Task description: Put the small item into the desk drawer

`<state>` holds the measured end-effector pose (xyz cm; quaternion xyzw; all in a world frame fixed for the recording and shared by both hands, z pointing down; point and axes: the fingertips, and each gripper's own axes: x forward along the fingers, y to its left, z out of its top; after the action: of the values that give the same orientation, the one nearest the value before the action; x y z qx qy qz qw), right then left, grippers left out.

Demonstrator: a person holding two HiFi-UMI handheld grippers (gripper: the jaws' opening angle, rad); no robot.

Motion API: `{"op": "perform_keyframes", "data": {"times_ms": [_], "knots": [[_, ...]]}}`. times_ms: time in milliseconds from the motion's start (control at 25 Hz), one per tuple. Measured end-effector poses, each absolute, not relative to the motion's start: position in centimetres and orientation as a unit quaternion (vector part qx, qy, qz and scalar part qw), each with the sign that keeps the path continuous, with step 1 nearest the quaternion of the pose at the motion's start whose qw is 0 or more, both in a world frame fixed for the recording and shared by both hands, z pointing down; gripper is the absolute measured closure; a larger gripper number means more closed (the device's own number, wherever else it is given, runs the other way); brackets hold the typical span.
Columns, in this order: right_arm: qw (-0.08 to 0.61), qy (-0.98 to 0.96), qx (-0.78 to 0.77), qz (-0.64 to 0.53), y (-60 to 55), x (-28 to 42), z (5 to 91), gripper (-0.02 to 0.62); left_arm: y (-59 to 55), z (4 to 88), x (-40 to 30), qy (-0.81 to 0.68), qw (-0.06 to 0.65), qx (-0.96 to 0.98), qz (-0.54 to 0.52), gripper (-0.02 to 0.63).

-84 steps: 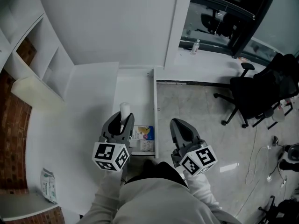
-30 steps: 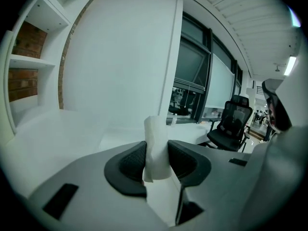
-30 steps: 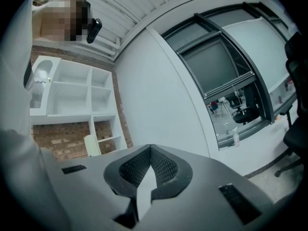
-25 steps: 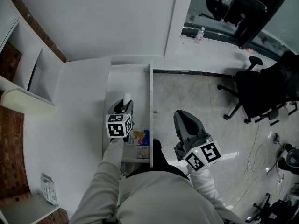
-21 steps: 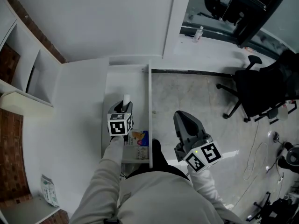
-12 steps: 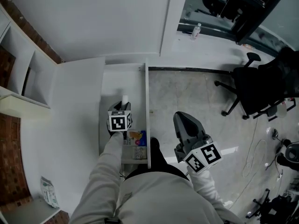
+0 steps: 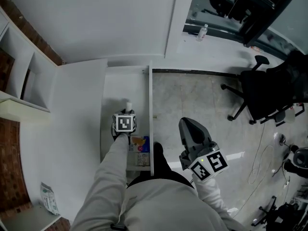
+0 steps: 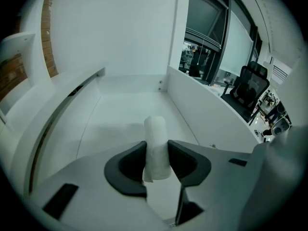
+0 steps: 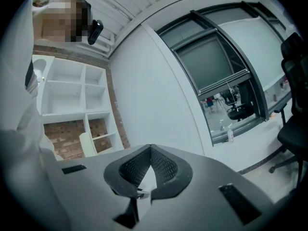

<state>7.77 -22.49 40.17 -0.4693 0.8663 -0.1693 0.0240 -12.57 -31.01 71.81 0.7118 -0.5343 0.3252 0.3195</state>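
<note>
Small white roll (image 8: 155, 129) sits clamped between the pads of our left tool (image 8: 157, 153), which hangs inside the open drawer (image 7: 115, 85). It is over the drawer's bare middle stretch, beyond the colourful packets (image 7: 140, 147) lying at the drawer's front end. The roll stands out past the tool's tips, pointing toward the drawer's back wall, and we cannot tell whether it touches the drawer's bottom. Our right tool (image 9: 150, 150) is clenched on nothing, held outside the drawer, past its right side wall. We judge the placing nearly done, with only the letting-go left. The main risk is that a round thing freed above the bottom drops and rolls toward the back wall or knocks against the side wall. A loose flap of wrapping at the roll's lower end could also snag on a pad and drag the roll back out as we withdraw.
</note>
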Motion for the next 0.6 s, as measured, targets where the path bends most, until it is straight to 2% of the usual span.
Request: {"op": "perform_keyframes", "data": {"times_ms": [600], "knots": [[0.016,0.859,-0.479,-0.180,-22.6,8.2,41.1,0.568,-31.0,75.6,-13.0,-0.524,0.345,0.698,0.345,0.459]]}}
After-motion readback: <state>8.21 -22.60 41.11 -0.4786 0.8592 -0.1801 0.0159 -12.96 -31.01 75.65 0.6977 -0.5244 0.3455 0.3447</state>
